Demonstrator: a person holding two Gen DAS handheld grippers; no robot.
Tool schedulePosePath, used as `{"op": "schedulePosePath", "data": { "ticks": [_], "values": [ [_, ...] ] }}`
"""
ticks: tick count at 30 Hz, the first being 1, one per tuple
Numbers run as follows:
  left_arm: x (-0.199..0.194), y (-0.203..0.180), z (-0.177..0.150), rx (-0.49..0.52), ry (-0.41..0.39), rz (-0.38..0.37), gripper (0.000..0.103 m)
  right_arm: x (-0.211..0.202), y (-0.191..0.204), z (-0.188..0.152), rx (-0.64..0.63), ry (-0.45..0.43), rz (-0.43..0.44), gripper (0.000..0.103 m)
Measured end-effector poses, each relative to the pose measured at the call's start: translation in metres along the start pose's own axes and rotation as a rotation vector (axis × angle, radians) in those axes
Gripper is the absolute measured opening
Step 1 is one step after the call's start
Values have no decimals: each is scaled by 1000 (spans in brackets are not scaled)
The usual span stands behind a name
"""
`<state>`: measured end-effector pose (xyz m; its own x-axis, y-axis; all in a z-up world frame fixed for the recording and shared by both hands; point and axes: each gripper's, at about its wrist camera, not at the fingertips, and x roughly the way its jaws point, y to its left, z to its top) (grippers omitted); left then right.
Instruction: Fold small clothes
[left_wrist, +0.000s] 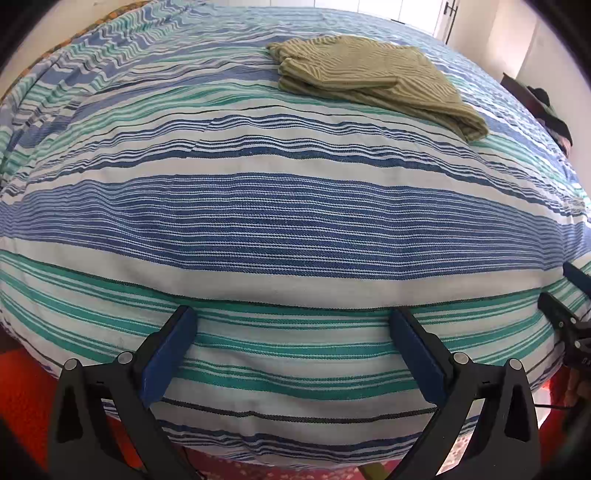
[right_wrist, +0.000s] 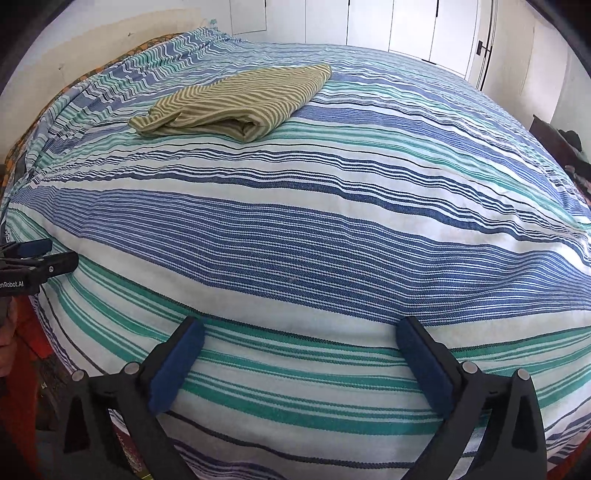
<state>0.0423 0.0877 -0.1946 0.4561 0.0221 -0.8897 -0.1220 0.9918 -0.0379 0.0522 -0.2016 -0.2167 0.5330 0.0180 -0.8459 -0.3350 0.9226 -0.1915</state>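
Blue pads (left_wrist: 168, 356) frame the near edge of the bed (left_wrist: 295, 221) as your left gripper (left_wrist: 293, 354) hovers over the striped cover, fingers spread wide with nothing between them. Your right gripper (right_wrist: 301, 365) matches it just beside, its own blue pads (right_wrist: 177, 369) set equally far apart and empty. Each tool shows at the border of the other's view, the right one at the left camera's right edge (left_wrist: 570, 317), the left one at the right camera's left edge (right_wrist: 37, 264), so you hold the pair side by side at the foot of the mattress.

Well apart from both, toward the far side of the bed, lies the shirt (left_wrist: 373, 79), an olive and cream striped piece already doubled into a thick, roughly rectangular bundle. From the right wrist view (right_wrist: 236, 105) its layered fold faces you and one narrow end trails off to the left, likely a sleeve or corner not quite tucked in.

The spread fingers and pulled-back stance read as a pause between steps: the garment looks largely folded, and you appear to have either released it or to be lining up for one more tidy. Reaching it means carrying both tools forward across the open cover. White cupboard doors (right_wrist: 406, 26) stand beyond the bed.
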Motion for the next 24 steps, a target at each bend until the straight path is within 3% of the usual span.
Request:
{"op": "schedulePosePath", "data": {
  "ticks": [24],
  "values": [
    [3, -16, -5, 42, -6, 38, 103, 4, 6, -5, -18, -17, -38, 103]
  ]
}}
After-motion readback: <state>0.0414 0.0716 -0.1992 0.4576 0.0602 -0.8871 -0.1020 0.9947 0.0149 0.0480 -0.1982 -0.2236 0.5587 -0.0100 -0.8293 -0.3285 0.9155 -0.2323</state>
